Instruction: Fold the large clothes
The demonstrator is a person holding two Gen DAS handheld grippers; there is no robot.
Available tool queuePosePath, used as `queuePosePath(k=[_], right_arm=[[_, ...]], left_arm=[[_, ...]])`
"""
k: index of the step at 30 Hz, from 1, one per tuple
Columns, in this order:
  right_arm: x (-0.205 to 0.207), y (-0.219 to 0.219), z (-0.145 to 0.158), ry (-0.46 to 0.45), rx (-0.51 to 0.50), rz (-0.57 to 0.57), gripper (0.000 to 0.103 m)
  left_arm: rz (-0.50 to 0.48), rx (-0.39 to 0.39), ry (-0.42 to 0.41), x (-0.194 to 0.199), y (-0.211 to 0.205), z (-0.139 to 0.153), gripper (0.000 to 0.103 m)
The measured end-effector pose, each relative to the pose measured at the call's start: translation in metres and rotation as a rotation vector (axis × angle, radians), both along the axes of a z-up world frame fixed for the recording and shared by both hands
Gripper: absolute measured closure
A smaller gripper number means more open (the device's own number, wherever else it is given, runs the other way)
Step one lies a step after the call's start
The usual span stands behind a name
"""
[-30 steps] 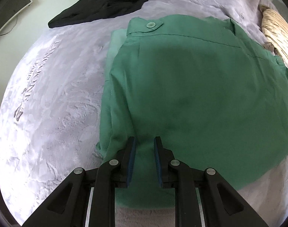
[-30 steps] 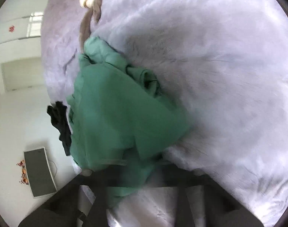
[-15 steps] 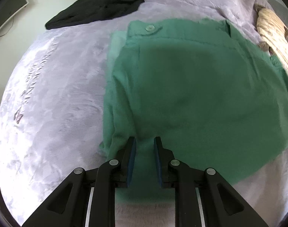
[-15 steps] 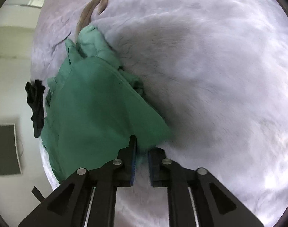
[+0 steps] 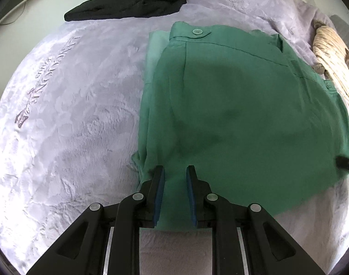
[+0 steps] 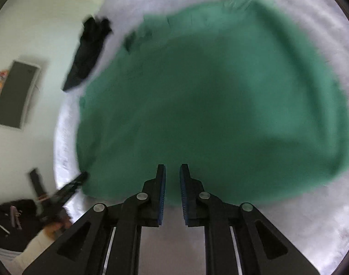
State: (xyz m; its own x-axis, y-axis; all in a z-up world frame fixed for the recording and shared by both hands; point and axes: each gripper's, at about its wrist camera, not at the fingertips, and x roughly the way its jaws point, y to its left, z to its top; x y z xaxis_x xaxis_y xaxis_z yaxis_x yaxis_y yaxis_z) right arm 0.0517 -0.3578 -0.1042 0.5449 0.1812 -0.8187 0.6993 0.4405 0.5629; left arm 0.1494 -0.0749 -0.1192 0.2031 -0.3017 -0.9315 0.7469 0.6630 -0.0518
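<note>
Biggest change from a second ago: the right gripper (image 6: pixel 172 171) was clamped on a bunched-up corner of the green cotton garment (image 5: pixel 238 114), and now its blue-padded jaws stand slightly apart with nothing between them, hovering over the near edge. That folded-over corner is gone and the cloth lies spread flat on the pale lilac plush blanket (image 5: pixel 66 119). The left gripper (image 5: pixel 174 174) has barely shifted; its jaws stand a little apart over the near hem, not pinching it.

There's stitched lettering on the blanket at the left (too warped to read).

The garment's waistband with its green button (image 5: pixel 197 31) points away from the camera, long axis running near-to-far. A crumpled black garment (image 5: pixel 130 2) sits beyond it and a woven straw basket (image 5: pixel 332 55) lies to its right.
</note>
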Motion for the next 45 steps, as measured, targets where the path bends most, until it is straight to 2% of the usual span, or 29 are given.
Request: queuePosePath(k=[2, 4, 6, 8, 14, 17, 19, 20, 24, 25, 26, 27, 28, 30, 37, 40, 44, 45], right_arm=[[0.005, 0.000, -0.023, 0.058, 0.031, -0.005, 0.091], [-0.004, -0.002, -0.031, 0.036, 0.072, -0.049, 0.091], [-0.009, -0.004, -0.028, 0.055, 0.067, -0.062, 0.091], [-0.015, 0.001, -0.022, 0.072, 0.061, -0.058, 0.091], [-0.020, 0.008, -0.001, 0.114, 0.044, -0.036, 0.087], [-0.024, 0.021, 0.004, 0.133, 0.059, -0.037, 0.074], [-0.028, 0.033, 0.008, 0.151, 0.067, -0.038, 0.046], [-0.027, 0.038, 0.011, 0.156, 0.066, -0.036, 0.043], [-0.024, 0.057, 0.017, 0.160, 0.080, -0.010, 0.041], [-0.022, 0.061, 0.017, 0.165, 0.087, -0.006, 0.040], [-0.021, 0.064, 0.017, 0.168, 0.094, -0.002, 0.040], [-0.019, 0.068, 0.017, 0.171, 0.100, 0.003, 0.039], [-0.017, 0.071, 0.017, 0.171, 0.102, 0.006, 0.039], [-0.014, 0.077, 0.019, 0.175, 0.105, 0.016, 0.036], [-0.007, 0.087, 0.024, 0.188, 0.119, 0.027, 0.032], [-0.002, 0.090, 0.027, 0.187, 0.119, 0.037, 0.021], [0.006, 0.095, 0.031, 0.172, 0.111, 0.072, 0.021], [0.009, 0.096, 0.031, 0.169, 0.109, 0.078, 0.015]], left_arm=[[-0.009, -0.009, 0.018, -0.001, 0.011, 0.003, 0.082], [0.004, 0.007, 0.015, 0.001, 0.021, 0.004, 0.081], [0.044, 0.029, 0.004, 0.008, 0.034, 0.001, 0.082], [0.076, 0.003, 0.059, 0.015, 0.047, -0.001, 0.081], [0.098, 0.013, 0.072, 0.017, 0.062, 0.005, 0.081], [0.109, 0.026, 0.086, 0.015, 0.063, 0.009, 0.081], [0.105, 0.033, 0.095, 0.012, 0.065, 0.008, 0.081], [0.100, 0.038, 0.101, 0.009, 0.066, 0.009, 0.081], [0.097, 0.057, 0.115, 0.002, 0.066, 0.013, 0.081], [0.102, 0.068, 0.118, 0.000, 0.068, 0.013, 0.079], [0.102, 0.073, 0.123, -0.001, 0.069, 0.013, 0.069], [0.105, 0.076, 0.125, -0.002, 0.068, 0.013, 0.032], [0.116, 0.068, 0.120, -0.003, 0.071, 0.016, 0.006], [0.125, 0.033, 0.106, -0.006, 0.075, 0.024, 0.004], [0.129, 0.069, 0.114, -0.008, 0.078, 0.026, 0.004], [0.124, 0.080, 0.115, -0.011, 0.078, 0.027, 0.004], [0.096, 0.118, 0.126, -0.015, 0.070, 0.019, 0.004], [0.089, 0.125, 0.129, -0.016, 0.069, 0.017, 0.004]])
